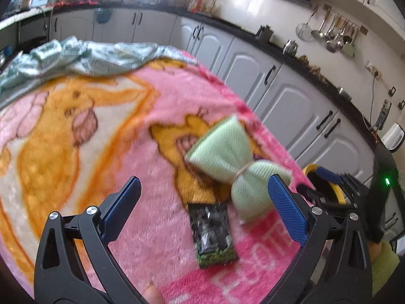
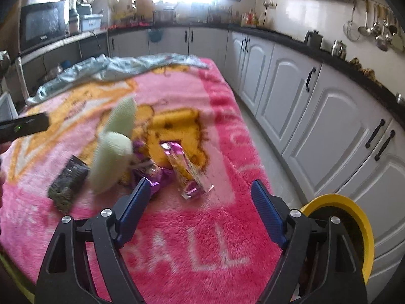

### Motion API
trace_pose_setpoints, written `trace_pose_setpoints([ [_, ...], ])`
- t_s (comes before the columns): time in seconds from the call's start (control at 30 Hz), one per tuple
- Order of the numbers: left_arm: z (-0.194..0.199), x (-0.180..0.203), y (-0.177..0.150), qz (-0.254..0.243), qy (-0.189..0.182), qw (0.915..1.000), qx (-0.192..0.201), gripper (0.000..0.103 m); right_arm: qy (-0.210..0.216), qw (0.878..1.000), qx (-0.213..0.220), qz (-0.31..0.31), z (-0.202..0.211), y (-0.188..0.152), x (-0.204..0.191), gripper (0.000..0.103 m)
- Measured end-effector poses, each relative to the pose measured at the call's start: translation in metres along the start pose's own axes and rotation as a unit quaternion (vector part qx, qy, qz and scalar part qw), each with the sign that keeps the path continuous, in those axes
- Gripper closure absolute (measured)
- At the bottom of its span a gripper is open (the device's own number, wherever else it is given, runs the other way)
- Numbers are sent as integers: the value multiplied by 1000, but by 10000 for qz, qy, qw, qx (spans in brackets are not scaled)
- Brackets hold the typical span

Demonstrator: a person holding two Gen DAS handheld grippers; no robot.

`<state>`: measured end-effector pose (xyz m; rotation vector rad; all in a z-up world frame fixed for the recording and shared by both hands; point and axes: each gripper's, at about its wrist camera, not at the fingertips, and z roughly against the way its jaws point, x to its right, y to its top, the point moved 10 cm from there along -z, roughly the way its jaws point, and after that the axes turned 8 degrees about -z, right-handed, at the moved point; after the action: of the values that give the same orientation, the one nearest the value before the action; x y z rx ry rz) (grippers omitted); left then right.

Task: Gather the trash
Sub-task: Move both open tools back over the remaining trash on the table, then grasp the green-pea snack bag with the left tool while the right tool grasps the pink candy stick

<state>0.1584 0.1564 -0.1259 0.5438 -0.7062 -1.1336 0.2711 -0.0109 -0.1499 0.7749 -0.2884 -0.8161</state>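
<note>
both grippers, left (image 1: 203,204) and right (image 2: 200,204), hang spread and empty over a pink blanket (image 2: 177,228) lettered "ball", bare plush before them, a dark packet (image 1: 212,230) and purple wrappers (image 2: 177,167) beside a green bow (image 1: 238,169), near the blanket's right edge, a yellow bin (image 2: 354,215) beyond it by white cabinets (image 2: 329,116).

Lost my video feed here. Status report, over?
Left gripper and right gripper: jaws open, empty. Wrappers on blanket, uncollected. Green scrubber beside them. Yellow bin right of table.
</note>
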Motion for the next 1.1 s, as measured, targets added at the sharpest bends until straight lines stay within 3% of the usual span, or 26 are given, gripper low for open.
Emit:
trace_pose_setpoints([
  [0.27,-25,8,-30,-12,-271,9981,-557,14,53,9985,-545,47,-45,-11,6,40],
  [0.37,-32,11,-40,-54,-293,9968,-741,23,101,9982,-589,29,-49,-11,5,46],
  [0.57,-39,13,-52,-460,-75,9952,-863,43,314,9973,-658,99,-51,-12,-5,70],
  [0.63,-39,8,-52,-530,1,9949,-862,55,315,9974,-652,74,-51,-12,-6,72],
  [0.73,-37,3,-52,-614,-3,9944,-860,65,341,9973,-647,-15,-48,-14,-5,74],
  [1.1,-25,-3,-42,-427,-187,9959,-773,71,429,9965,-408,-590,-11,-15,12,75],
])
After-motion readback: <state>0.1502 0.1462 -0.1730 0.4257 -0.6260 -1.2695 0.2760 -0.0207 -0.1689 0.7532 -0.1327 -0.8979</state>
